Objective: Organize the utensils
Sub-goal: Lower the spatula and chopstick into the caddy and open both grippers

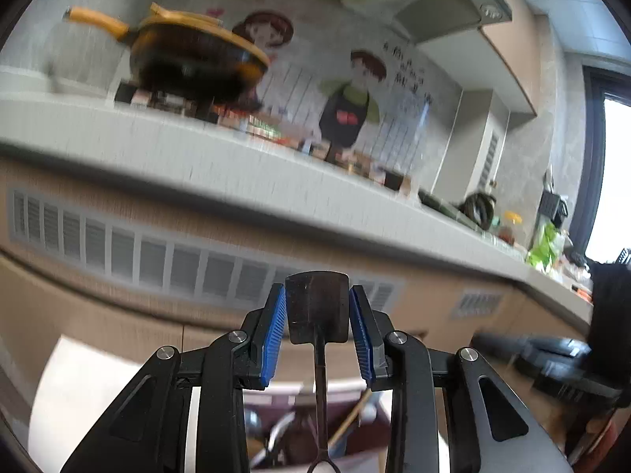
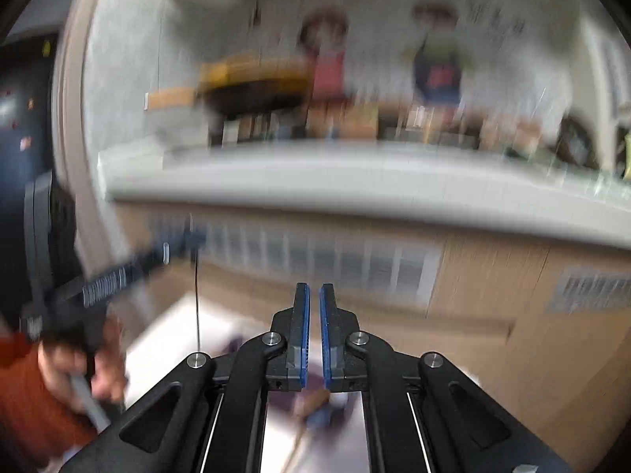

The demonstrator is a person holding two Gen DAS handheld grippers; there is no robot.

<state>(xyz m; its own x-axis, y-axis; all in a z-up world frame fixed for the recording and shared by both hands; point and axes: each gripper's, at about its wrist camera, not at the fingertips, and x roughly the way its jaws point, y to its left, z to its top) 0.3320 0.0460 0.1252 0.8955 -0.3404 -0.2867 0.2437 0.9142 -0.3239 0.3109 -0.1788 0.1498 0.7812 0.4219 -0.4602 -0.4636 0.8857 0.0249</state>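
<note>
Black linkage arms and blue ribbed pads of the left claw fill the foreground of its own view, and between the pads stands a dark metal spatula. Its flat blade points up, both side edges pinched by the pads, and its thin handle hangs straight down below the claw to a looped end. Under the claw, blurred, lie more utensils, among them a wooden handle slanting up to the right and something metallic, on a dark purple surface.

Beyond and above the left claw runs a grey tabletop over tan cabinet fronts with a louvred vent panel. Up on it to the left sits a yellow-rimmed pan with a yellow handle. Behind it the wall carries a cartoon poster of two figures, one in a dark apron; the dark characters beside them are too smeared to read. Farther right along the tabletop are blurred jars and a green bag.

The right claw holds nothing, its blue pads nearly together with only a narrow slit between them. Its view is heavily blurred. To its left a hand in an orange sleeve grips the other tool's handle, with the spatula's thin shaft hanging from that tool's tip.
</note>
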